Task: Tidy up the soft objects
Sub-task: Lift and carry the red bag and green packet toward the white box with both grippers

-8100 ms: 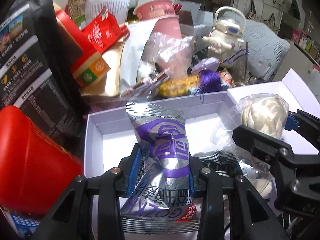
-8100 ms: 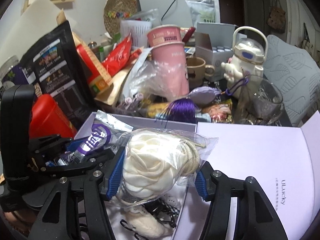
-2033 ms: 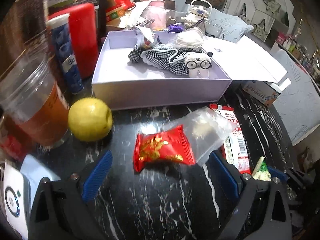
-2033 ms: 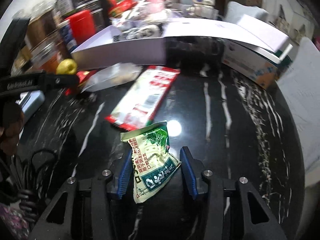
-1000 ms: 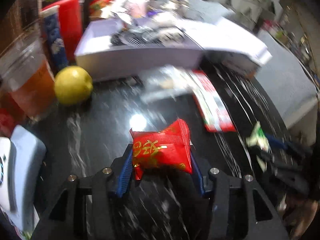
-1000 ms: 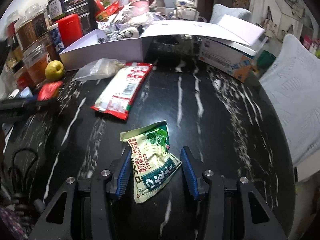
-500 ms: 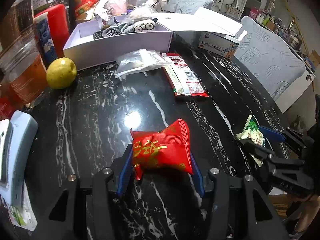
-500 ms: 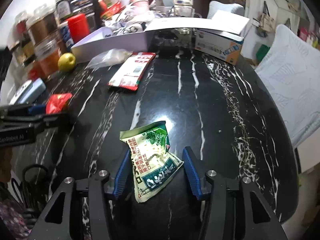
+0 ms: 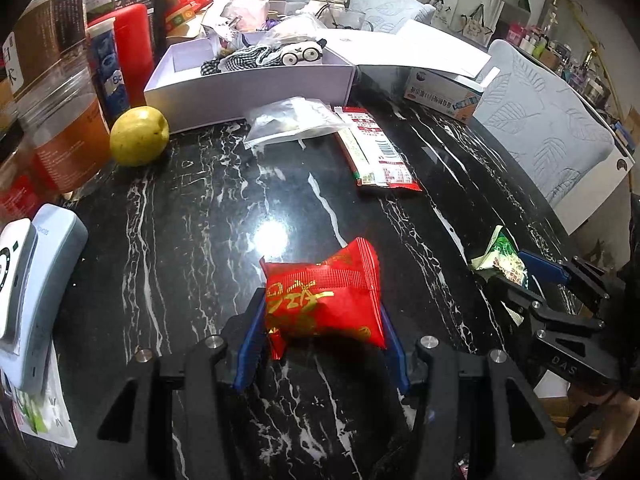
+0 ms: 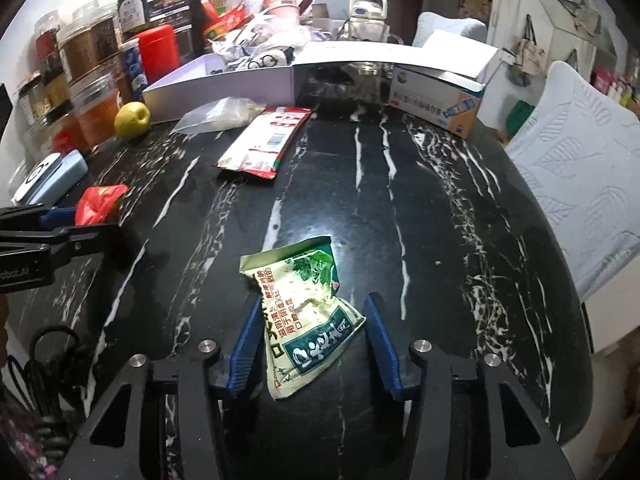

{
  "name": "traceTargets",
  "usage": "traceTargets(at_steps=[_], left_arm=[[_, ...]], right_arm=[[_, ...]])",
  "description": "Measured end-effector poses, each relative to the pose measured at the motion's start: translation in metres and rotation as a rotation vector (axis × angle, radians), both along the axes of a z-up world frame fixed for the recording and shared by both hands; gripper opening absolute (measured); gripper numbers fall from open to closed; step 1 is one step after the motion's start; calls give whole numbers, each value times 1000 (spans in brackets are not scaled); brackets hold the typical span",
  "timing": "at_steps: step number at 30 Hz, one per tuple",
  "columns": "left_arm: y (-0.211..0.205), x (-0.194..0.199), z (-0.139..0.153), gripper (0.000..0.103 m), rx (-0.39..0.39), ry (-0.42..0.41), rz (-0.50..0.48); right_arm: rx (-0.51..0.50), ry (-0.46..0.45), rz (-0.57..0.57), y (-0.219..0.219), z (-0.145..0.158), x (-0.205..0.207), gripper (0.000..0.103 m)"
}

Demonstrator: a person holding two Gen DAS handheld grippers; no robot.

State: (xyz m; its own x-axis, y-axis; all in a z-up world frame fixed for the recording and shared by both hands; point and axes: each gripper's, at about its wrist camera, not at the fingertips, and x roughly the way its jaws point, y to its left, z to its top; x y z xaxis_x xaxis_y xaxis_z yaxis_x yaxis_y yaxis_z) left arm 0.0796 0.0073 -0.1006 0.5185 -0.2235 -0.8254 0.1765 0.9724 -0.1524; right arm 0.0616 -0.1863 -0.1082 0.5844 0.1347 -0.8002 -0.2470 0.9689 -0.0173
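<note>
Right now my left gripper (image 9: 322, 324) is clamped on the red snack packet (image 9: 324, 298) at the lower middle of its view, both blue pads pressed into the packet's sides. My right gripper (image 10: 312, 334) has the green-and-cream packet (image 10: 304, 312) between its fingers, low in the centre of its frame; its jaws have just been narrowing, the left pad touches the packet's edge, while the right pad stands a little off it, so I cannot tell how firm that grip is. Beyond them on the black marble table (image 10: 420, 200) lie a long red-and-white wrapper (image 10: 266, 142) and a clear plastic bag (image 10: 222, 114), just beside each other. Farther up sits the open white box (image 9: 248, 74), holding a checked soft toy (image 9: 256, 56), with a yellow fruit (image 9: 139, 135) at its left.
</note>
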Motion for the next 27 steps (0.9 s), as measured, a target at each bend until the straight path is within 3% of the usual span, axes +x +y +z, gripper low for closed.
traceTargets(at_steps=[13,27], left_arm=[[8,-6,23,51,2,-59,46],[15,-5,69,51,8,-178,97]], right_arm=[[115,21,-19,-11,10,-7,47],[152,-37,91,-3,55,-6,47]])
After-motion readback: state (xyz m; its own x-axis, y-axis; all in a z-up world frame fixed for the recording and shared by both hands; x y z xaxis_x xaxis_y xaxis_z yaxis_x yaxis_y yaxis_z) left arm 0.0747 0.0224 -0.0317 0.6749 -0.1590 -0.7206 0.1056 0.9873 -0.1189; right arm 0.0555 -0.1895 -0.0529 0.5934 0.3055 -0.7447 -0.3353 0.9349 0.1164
